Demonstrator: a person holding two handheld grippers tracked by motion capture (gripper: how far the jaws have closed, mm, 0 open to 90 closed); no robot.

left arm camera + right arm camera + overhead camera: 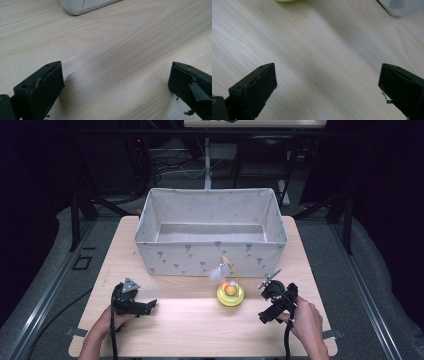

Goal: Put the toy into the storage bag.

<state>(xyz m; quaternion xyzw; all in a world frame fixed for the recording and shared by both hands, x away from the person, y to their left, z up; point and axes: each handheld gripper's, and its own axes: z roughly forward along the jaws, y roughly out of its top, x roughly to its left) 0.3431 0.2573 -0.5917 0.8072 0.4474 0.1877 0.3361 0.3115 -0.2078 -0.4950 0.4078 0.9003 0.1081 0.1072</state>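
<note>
The right gripper (272, 310) is resting on the wooden table (200, 330) with its jaws spread wide and nothing between them, just right of a yellow cat toy (230, 294); the left gripper (145, 306) is lying well to the toy's left, jaws equally wide and empty. Behind them, a large grey fabric bin (210, 252) is sitting open, its visible floor bare. The toy's dish is cradling an orange ball (230, 290), with a white feather (216, 272) dangling from its wire.

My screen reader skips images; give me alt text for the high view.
A yellow cat toy sits on a wooden table before an empty fabric bin. Hand-held left tongs and right tongs flank the toy, both open.
</note>
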